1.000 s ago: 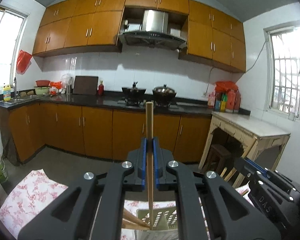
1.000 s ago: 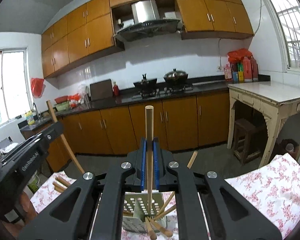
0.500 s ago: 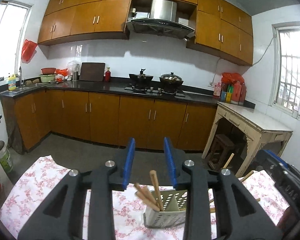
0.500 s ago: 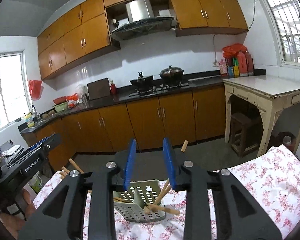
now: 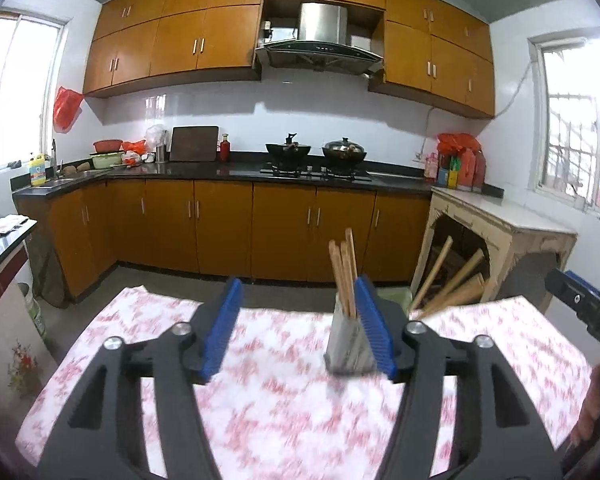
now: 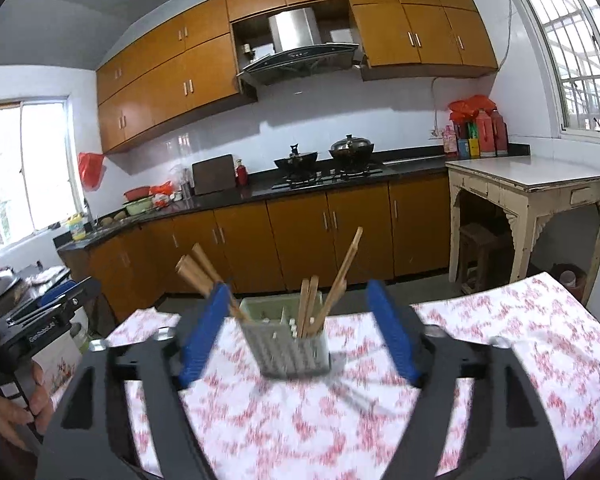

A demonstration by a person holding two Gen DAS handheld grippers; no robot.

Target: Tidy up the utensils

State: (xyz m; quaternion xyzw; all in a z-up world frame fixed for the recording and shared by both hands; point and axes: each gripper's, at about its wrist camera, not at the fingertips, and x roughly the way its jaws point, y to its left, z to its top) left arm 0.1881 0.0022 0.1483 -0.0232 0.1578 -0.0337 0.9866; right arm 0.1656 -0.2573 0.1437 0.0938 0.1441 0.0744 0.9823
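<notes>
At the far left of the right wrist view, at about 9 o'clock, the left tool (image 6: pixel 60 300) is seen from the side, gripped by a hand (image 6: pixel 24 404); in its own view the left tool (image 5: pixel 296 326) is shown with its blue-padded fingers (image 5: pixel 220 328) spread wide and nothing between them. Beneath both tools a counter (image 5: pixel 280 408) covered in a pink floral cloth is seen, blurred in both views. Right of centre in the left wrist view a grey perforated utensil holder (image 5: pixel 348 344) is stood upright on the cloth, just beside the right-hand finger of that tool. A bundle of wooden chopsticks (image 5: pixel 344 276) is held in it, the long axes near vertical and the tips pointed toward 12 o'clock. Further right, more sticks (image 5: pixel 452 284) are leaned toward 2 o'clock, partly hidden behind the tool. In the right wrist view the utensil holder (image 6: pixel 286 336) is framed at centre between the parted fingers of the right tool (image 6: pixel 296 334), which is open and empty. One group of chopsticks (image 6: pixel 198 268) is slanted toward 10 o'clock, and another group (image 6: pixel 320 300) is leaned toward 1 o'clock from the right-hand compartment. At 3 o'clock in the left wrist view the right tool (image 5: pixel 584 312) is glimpsed at the edge.
</notes>
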